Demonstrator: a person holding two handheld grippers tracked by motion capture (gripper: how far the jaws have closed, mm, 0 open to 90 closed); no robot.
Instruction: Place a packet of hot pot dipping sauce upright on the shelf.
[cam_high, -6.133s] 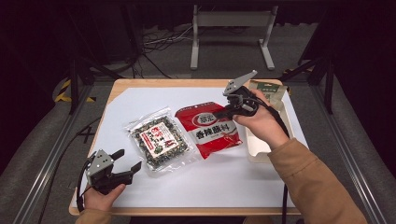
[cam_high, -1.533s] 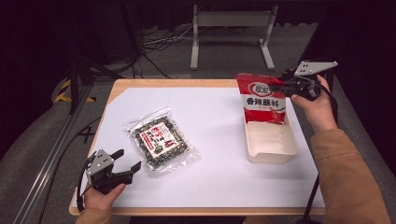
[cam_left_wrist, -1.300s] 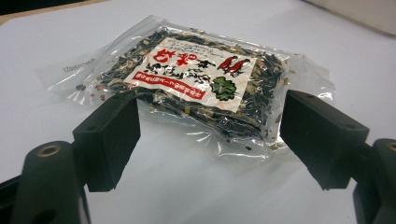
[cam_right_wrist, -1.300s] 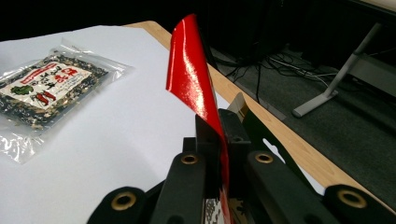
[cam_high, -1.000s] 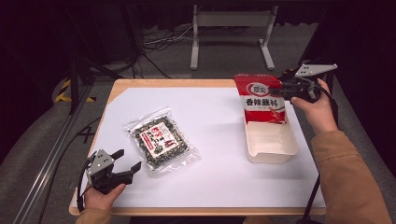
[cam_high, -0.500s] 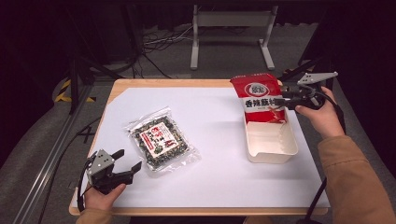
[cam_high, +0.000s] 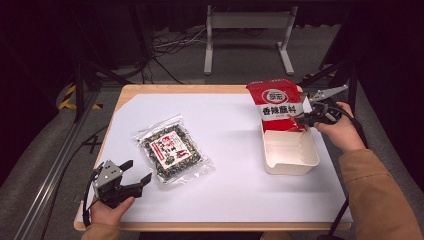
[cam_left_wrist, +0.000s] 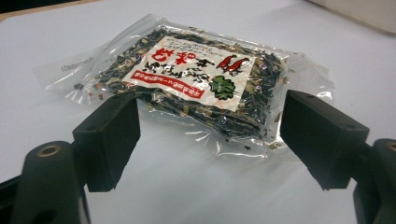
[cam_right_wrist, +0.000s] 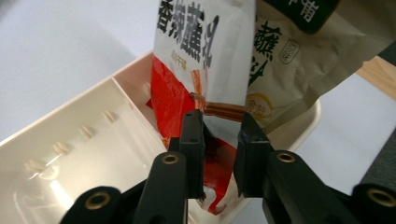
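Between right tongs (cam_right_wrist: 219, 135): red seasoning pouch (cam_high: 278, 104), pinched at its lower edge, jaws just closing on it.
Below right tongs: pouch is standing over the cream tray (cam_high: 290, 162), leaning on a tan packet (cam_right_wrist: 299, 60).
Risk: pouch is likely tipping outside the tray once let go.
Ahead of left tongs (cam_high: 131, 178): spread, empty; spice bag (cam_left_wrist: 187, 88) is lying flat.

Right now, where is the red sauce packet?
In the high view the red packet stands at the table's far right, its lower end inside the cream tray, pinched by the right tool beside a tan packet.
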